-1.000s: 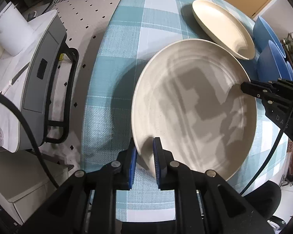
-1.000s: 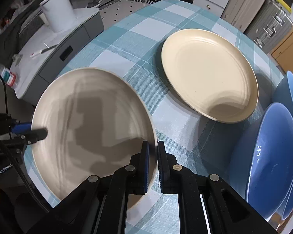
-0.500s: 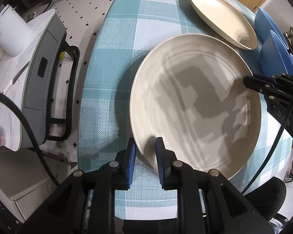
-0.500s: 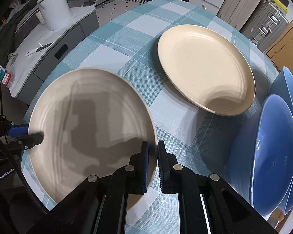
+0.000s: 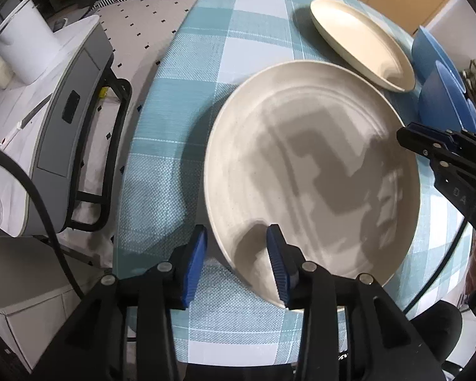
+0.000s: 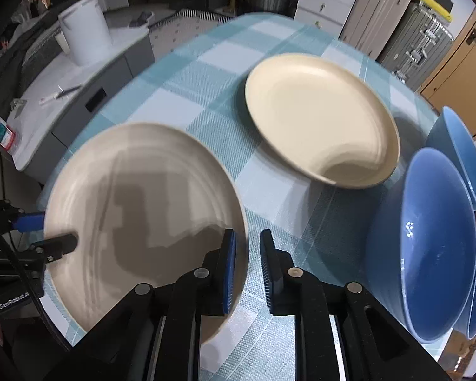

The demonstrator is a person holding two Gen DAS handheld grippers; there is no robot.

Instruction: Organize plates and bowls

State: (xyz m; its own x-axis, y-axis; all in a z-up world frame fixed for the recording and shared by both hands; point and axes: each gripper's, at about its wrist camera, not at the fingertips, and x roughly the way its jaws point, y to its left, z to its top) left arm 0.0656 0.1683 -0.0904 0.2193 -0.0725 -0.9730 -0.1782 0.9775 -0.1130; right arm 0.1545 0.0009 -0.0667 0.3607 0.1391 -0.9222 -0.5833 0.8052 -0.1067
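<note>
Grey plate (image 5: pixel 314 171) lies flat on tablecloth (image 5: pixel 187 101) near table edge, cream plate (image 6: pixel 320 120) and blue bowls (image 6: pixel 434 241) beyond. Left gripper (image 5: pixel 236 263) and right gripper (image 6: pixel 247 270) jaws have just been opening, rim between pads, not pinched. Risk: withdrawing pads snag rim, drag plate twd edge.
</note>
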